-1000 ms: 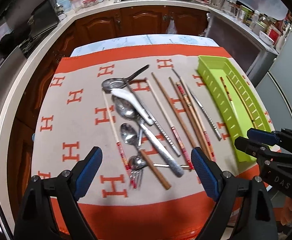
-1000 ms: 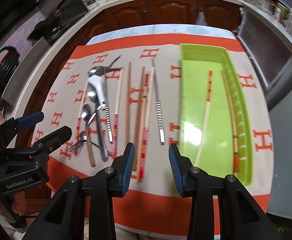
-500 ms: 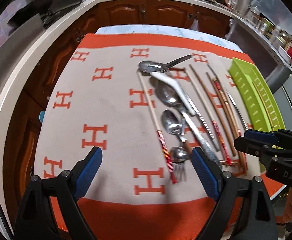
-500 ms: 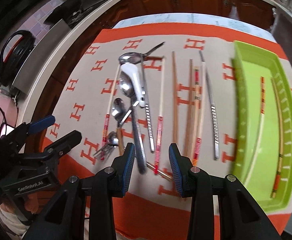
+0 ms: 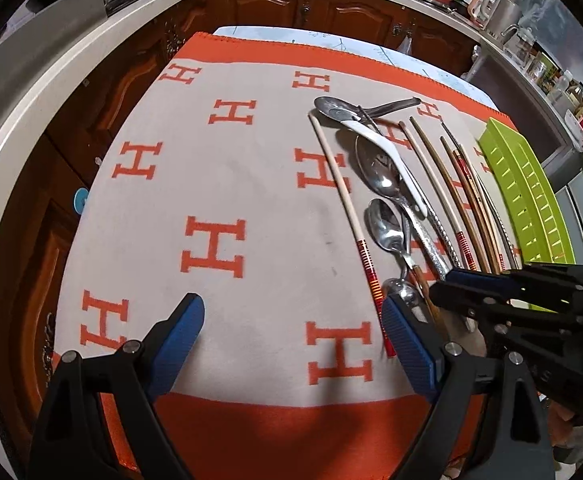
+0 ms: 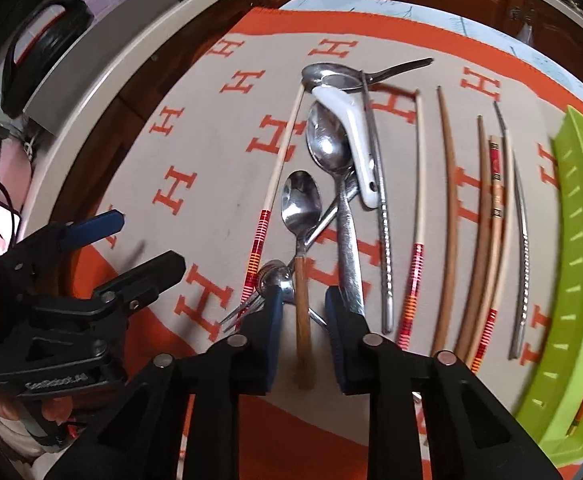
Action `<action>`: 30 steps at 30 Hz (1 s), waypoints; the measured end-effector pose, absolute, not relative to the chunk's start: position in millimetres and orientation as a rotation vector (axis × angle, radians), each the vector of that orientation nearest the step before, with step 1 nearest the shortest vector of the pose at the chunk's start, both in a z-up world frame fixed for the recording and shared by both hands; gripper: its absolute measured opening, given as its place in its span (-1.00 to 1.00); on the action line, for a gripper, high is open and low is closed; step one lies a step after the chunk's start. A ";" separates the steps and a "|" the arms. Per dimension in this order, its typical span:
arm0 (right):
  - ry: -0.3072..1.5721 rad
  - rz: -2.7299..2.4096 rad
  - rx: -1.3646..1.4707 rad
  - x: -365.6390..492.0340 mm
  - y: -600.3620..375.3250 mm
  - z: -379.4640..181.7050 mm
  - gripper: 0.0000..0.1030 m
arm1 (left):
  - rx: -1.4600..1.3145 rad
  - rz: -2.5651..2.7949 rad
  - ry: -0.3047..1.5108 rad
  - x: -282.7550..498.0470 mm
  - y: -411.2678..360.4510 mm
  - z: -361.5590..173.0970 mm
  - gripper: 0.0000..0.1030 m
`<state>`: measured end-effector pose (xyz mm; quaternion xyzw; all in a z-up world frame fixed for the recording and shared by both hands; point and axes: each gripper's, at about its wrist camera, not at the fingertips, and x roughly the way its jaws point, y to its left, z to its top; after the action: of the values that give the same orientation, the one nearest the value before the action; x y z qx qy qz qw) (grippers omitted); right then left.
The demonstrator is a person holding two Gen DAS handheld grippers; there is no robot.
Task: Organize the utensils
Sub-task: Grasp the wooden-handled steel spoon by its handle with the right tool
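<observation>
Utensils are lying in a loose row on the orange-and-beige cloth (image 5: 219,184) covering the worktop as I am bringing both tools down over them. My right tool (image 6: 301,316) is closing its jaws around a wooden-handled spoon (image 6: 302,240), the handle running between the two blue pads, though I cannot tell whether they are pressing on it. A small fork (image 6: 251,304) is poking out just beside the left pad. My left tool (image 5: 293,344) is hanging with its jaws wide apart over a bare stretch of cloth, nothing between them, its right pad close beside the near end of a red-banded chopstick (image 5: 347,208). Farther out, a large steel spoon (image 6: 331,152) and a white ceramic spoon (image 6: 351,136) are lying crossed, with a ladle-like spoon (image 6: 331,74) at the far end. To the right, more chopsticks, wooden (image 6: 449,208) and metal (image 6: 521,208), are lying roughly parallel. A green tray (image 6: 571,240) is sitting at the right edge of the cloth, already holding chopsticks.
</observation>
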<state>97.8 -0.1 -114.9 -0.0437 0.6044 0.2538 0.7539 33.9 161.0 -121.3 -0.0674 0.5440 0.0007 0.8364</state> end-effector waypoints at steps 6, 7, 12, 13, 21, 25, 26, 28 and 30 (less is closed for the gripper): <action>1.343 0.540 -0.112 105.3 11.5 -130.9 -0.77 | -0.159 -0.004 1.153 33.1 168.3 -125.9 0.72; 1.339 0.537 -0.112 106.2 12.5 -132.1 -0.78 | -0.162 -0.007 1.154 33.2 169.0 -126.7 0.72; 1.339 0.535 -0.117 111.0 18.8 -135.3 -0.82 | -0.171 -0.019 1.161 34.1 170.3 -129.7 0.72; 1.341 0.535 -0.113 111.3 19.5 -135.6 -0.82 | -0.172 -0.023 1.162 34.7 169.9 -130.4 0.72; 1.357 0.550 -0.043 117.2 13.0 -139.6 -0.87 | -0.170 -0.042 1.170 36.9 163.5 -131.6 0.72; 1.343 0.556 0.005 113.5 4.0 -131.2 -0.88 | -0.170 -0.047 1.159 37.3 160.5 -127.4 0.72; 1.338 0.558 0.014 112.6 1.4 -128.6 -0.88 | -0.172 -0.048 1.160 37.8 160.0 -126.9 0.72; 1.325 0.562 0.035 110.5 -5.2 -122.5 -0.88 | -0.178 -0.057 1.163 39.4 157.6 -126.1 0.72; 1.312 0.558 0.051 108.4 -12.5 -116.4 -0.88 | -0.181 -0.063 1.167 40.8 154.6 -125.7 0.72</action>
<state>108.4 -12.5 -116.4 0.0232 0.6017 0.2559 0.7563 40.8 154.6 -125.7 -0.0854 0.5500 -0.0298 0.8302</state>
